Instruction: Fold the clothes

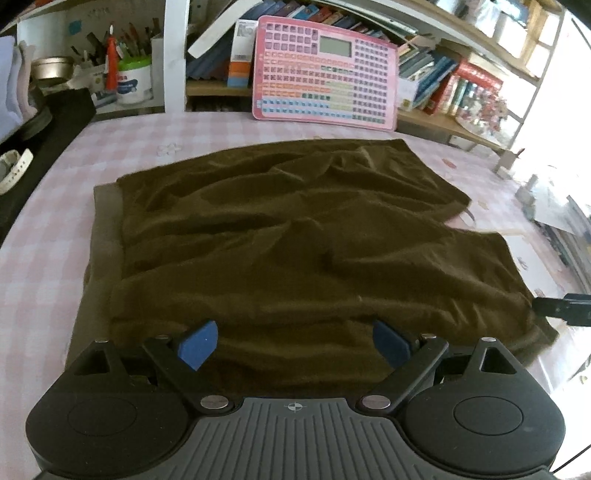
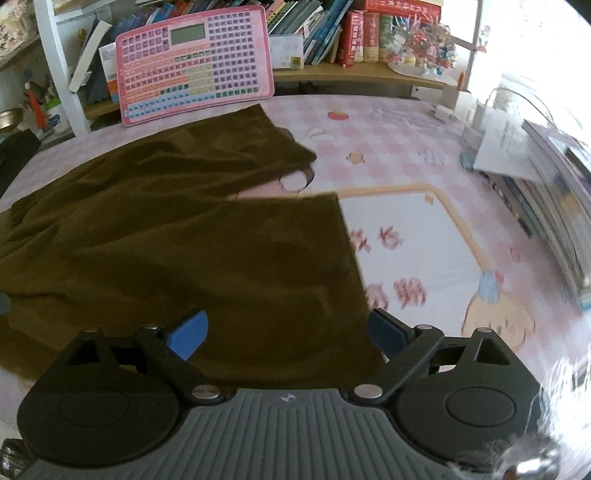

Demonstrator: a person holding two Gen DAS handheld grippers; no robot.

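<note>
Shorts [image 1: 295,236], dark brown and wrinkled, lie flat; left tongs [image 1: 294,345] and right tongs [image 2: 286,334] gape wide, empty.

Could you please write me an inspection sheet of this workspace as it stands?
Surface: pink checked cartoon-print tablecloth.
Job's things: dark olive-brown fabric shorts spread flat, wrinkled, unfolded.
Clutter: pink keyboard-style learning tablet propped behind; white pen tub; paper stack.
Grippers: left gripper and right gripper open at the garment's near edge.
Cables: nothing seen.
Surroundings: bookshelves behind.
</note>
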